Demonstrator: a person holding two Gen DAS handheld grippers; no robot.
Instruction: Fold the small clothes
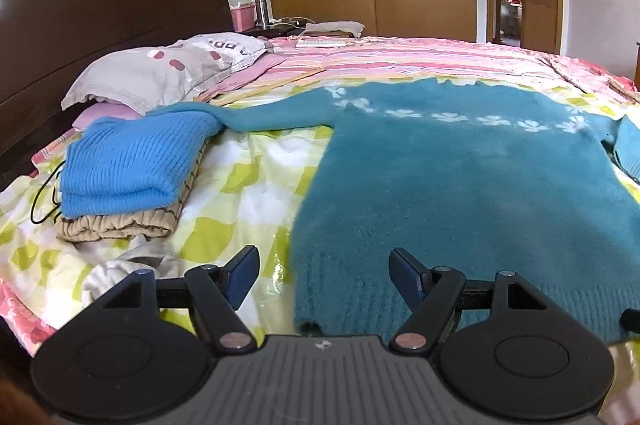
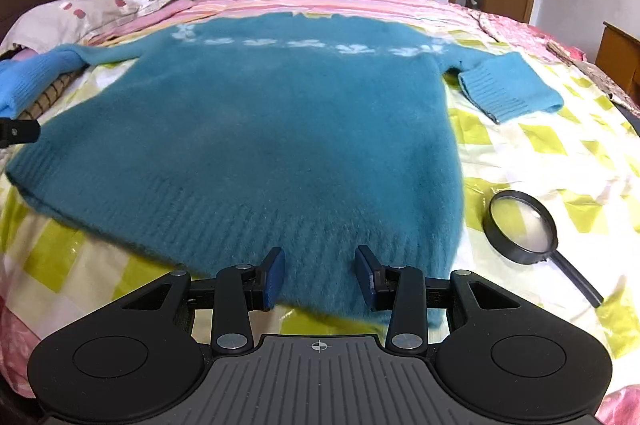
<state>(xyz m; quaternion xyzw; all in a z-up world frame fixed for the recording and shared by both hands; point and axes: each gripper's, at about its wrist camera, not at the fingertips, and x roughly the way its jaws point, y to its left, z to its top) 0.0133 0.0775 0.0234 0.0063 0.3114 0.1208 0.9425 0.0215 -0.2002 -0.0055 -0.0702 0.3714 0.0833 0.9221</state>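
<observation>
Left gripper (image 1: 324, 279): black linkage arms, silver pivot screws, blue-padded fingers (image 1: 242, 279), ribbed grey base with round black discs either side. Right gripper (image 2: 320, 277) identical, crosshair mark on base.

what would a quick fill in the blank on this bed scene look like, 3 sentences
1. The teal sweater lies spread flat on the ____.
2. The black-rimmed ____ lies on the bedding beside the sweater's hem.
3. The folded blue knit sits on top of a folded ____ garment.

Missing words: bed; magnifying glass; beige
</observation>
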